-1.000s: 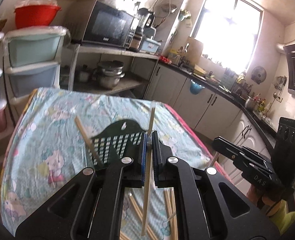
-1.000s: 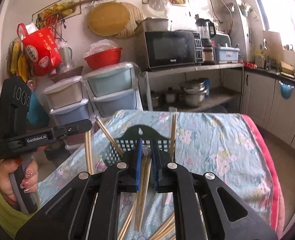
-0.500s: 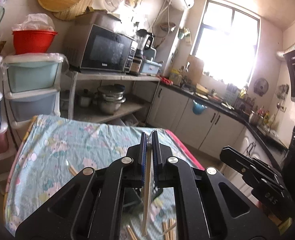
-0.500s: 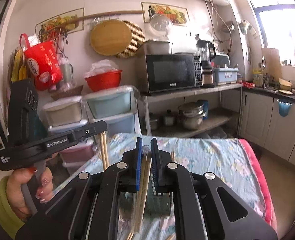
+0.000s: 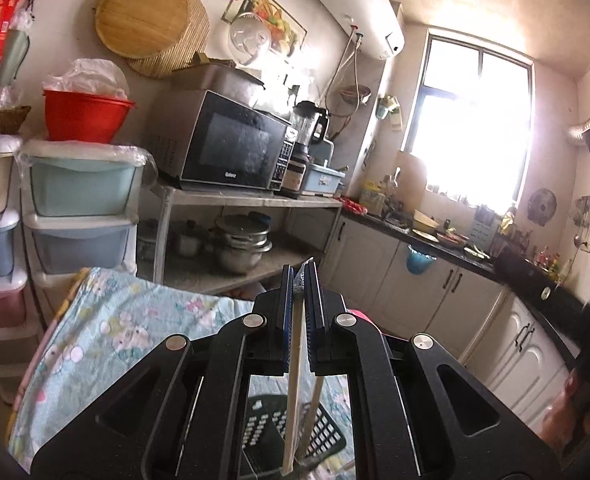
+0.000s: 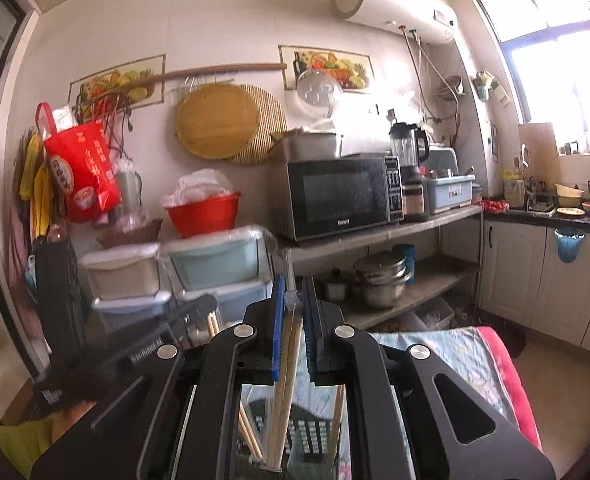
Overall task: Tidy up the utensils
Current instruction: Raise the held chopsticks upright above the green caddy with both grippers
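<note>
While both grippers point nearly level across the kitchen, the left gripper point(image 5: 299, 276) clamps one chopstick point(image 5: 293, 396) and the right gripper point(image 6: 293, 288) clamps a chopstick bundle point(image 6: 283, 396). Both hang above the black basket point(image 5: 327, 430) on the floral tabletop point(image 5: 107, 336).

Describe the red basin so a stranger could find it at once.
Start at the microwave on the metal shelf, then look left to the stacked plastic drawers. The red basin sits on top of them, the only bright red bowl there, with crumpled clear plastic inside.
</note>
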A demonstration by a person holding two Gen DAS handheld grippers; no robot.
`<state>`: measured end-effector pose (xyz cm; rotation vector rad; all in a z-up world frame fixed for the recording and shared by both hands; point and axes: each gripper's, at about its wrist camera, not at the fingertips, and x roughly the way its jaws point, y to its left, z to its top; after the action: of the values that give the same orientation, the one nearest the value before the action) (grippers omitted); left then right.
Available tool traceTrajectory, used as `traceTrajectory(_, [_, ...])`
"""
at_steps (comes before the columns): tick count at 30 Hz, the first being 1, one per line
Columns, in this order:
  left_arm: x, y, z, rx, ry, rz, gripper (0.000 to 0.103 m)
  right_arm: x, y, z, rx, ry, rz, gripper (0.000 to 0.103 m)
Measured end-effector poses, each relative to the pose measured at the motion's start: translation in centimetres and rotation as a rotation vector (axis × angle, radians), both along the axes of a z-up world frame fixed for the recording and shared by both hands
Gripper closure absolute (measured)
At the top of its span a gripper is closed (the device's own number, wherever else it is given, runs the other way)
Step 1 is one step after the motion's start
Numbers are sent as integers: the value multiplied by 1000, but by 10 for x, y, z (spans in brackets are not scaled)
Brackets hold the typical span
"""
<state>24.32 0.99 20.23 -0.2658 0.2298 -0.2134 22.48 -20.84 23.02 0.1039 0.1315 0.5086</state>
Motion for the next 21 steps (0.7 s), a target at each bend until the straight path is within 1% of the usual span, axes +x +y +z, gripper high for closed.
traceTrajectory(3, [6,0,-2,10,-12,16,100,6,0,5,1,-26,-15,94])
traceTrajectory(6, [13,1,-8,11,-16,24,100,14,2,3,2,-45,-19,94])
traceTrajectory(9, [18,3,-19,19,-29,32,100,25,4,-8,-2,-49,-30,94])
traceTrajectory(12, [19,4,-30,22,-41,35,100,36,5,-24,-4,-33,-34,94])
traceTrajectory(15, [20,7,-42,3,-45,26,100,48,7,-39,-21,-4,-64,94])
traceTrajectory(17, [21,8,-49,-4,-39,27,100,54,10,-48,-41,15,-99,94])
traceTrajectory(21, [24,8,-65,-24,-5,21,100,64,12,-67,-38,57,-114,94])
